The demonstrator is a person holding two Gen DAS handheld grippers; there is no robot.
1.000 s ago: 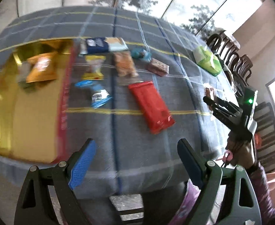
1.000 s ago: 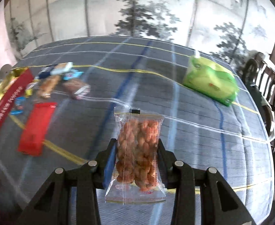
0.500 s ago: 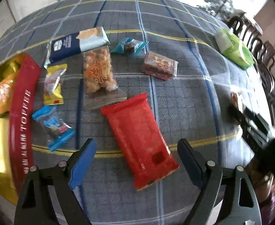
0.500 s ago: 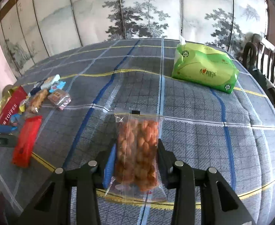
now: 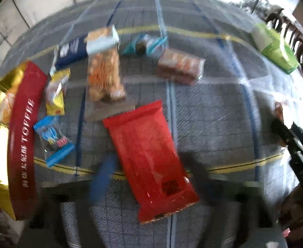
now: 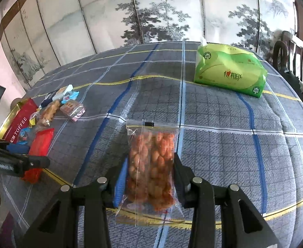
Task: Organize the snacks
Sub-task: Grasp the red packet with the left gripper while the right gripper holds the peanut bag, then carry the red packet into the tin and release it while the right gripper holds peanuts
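A long red packet (image 5: 147,155) lies on the grey checked tablecloth. My left gripper (image 5: 151,165) hangs right over it, pointing steeply down. Its blurred jaws are closing with the packet's lower half between them; the blue pad (image 5: 104,175) stands just off the packet's left edge. From the right wrist view, the left gripper (image 6: 27,155) sits above the same red packet (image 6: 41,144). My right gripper (image 6: 150,169) is shut on a clear zip bag of twisted fried snacks (image 6: 151,159), held over the table. A gold tin with a red TOFFEE side (image 5: 22,136) stands at the left.
Between tin and red packet lie a blue-wrapped candy (image 5: 52,140), a yellow candy (image 5: 56,91), a clear bag of orange snacks (image 5: 104,74), a dark blue packet (image 5: 75,49), a teal candy (image 5: 143,45) and a brown packet (image 5: 180,66). A green tissue pack (image 6: 230,72) sits far right, chairs beyond it.
My left gripper moved forward and down from the table's edge until it is over the red packet, tipping steeply; its fingers now blur. The right gripper keeps its bag.
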